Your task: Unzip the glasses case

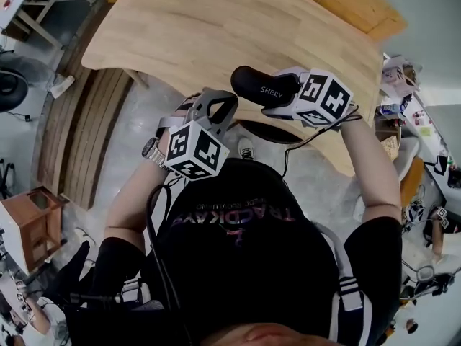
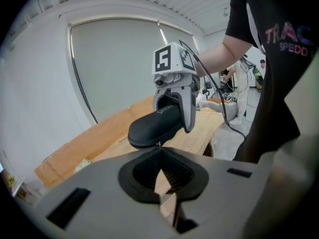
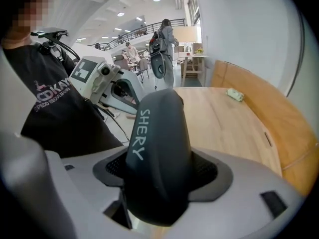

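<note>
Standing beside the person, I see the black glasses case (image 1: 261,86) up in the air, off the wooden counter (image 1: 216,27), hanging over its near edge. The right claw (image 1: 282,94) is clenched around 1 end of the case, its pads pressing on both flanks, with the white lettering facing up. The case's long axis runs out of that claw toward the person's left, so the free rounded end points at the left claw (image 1: 218,107).

The left claw is clenched shut with nothing between its jaws. It sits just beside the free end of the case and a little lower, apart from it. In the left gripper view the case's rounded nose hangs right above the closed tips, and a small tab (image 2: 158,144) under that nose may be the zip pull, though it is too small to be sure.

That is the relation the coming move turns on, as I judge it. The zip seam follows the long edge of the case, the right claw serves as the anchor at the far end, and the left claw is the only free one and the nearer to the nose. It would need to part its jaws, close on the pull and draw it along that axis toward the right claw.
</note>
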A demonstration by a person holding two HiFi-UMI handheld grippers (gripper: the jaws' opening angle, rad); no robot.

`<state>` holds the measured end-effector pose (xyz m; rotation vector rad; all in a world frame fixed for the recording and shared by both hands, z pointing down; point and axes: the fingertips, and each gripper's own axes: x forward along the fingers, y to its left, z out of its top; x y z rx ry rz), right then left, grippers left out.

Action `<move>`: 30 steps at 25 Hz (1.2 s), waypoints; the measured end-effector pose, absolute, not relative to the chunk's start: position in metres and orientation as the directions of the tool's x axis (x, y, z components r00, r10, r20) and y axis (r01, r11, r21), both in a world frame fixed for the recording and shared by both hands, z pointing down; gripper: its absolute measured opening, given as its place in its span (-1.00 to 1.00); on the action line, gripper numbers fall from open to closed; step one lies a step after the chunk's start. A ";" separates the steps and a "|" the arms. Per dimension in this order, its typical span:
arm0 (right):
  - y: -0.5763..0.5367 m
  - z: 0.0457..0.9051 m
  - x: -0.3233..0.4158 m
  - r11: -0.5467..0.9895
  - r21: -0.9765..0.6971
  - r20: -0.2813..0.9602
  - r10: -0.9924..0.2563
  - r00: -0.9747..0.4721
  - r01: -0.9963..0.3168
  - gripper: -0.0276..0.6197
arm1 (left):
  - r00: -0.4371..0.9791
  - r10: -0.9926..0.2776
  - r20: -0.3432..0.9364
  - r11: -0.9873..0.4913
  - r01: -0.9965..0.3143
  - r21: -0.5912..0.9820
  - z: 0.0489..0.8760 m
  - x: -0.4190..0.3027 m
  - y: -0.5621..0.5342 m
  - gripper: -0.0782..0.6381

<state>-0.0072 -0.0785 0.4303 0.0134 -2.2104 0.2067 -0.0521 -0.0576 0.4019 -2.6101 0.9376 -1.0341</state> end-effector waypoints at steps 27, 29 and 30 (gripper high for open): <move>-0.075 0.434 -0.014 0.984 -0.145 0.814 0.059 -0.577 -0.105 0.16 | 0.670 -0.501 0.548 -0.854 -0.487 -0.184 0.410 -0.041 -0.034 -0.47; -0.073 0.430 -0.008 0.980 -0.175 0.797 0.083 -0.598 -0.099 0.16 | 0.701 -0.503 0.506 -0.842 -0.530 -0.102 0.401 -0.052 -0.038 -0.37; -0.071 0.427 -0.006 0.976 -0.197 0.785 0.102 -0.610 -0.090 0.16 | 0.717 -0.504 0.482 -0.835 -0.547 -0.061 0.396 -0.057 -0.041 -0.31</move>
